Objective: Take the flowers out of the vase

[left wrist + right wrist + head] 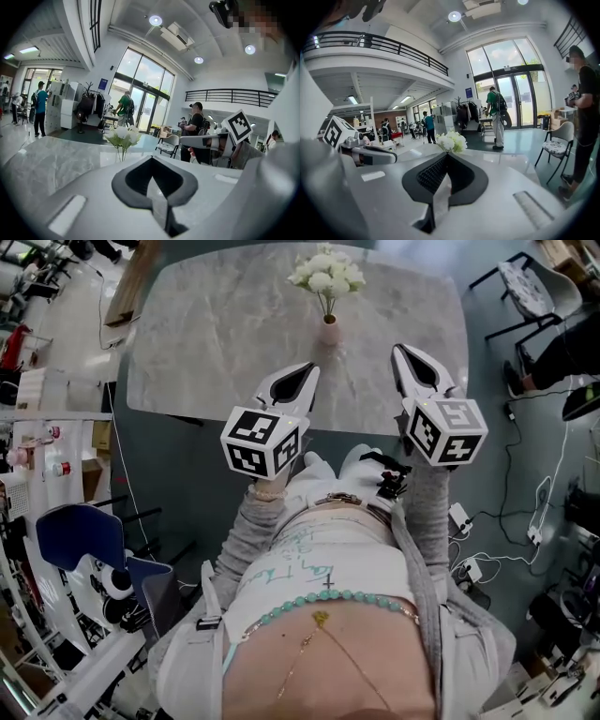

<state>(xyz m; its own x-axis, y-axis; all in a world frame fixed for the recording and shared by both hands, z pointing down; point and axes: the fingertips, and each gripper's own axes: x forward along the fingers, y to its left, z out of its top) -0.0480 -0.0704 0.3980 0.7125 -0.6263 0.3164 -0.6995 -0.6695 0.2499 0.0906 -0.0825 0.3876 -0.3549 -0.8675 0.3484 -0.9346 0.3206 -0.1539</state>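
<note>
Both grippers are shut, fingertips pressed together with nothing between them. I have the left gripper [310, 368] on the near left of the vase [328, 331], close to it but not touching. The right gripper [398, 352] is on the vase's near right, a little farther off. White flowers [327, 271] stand upright in the vase with their stems down its neck, and neither gripper touches them. Under the vase is a pale marble table [206, 334], and both grippers point toward the vase above that tabletop.
</note>
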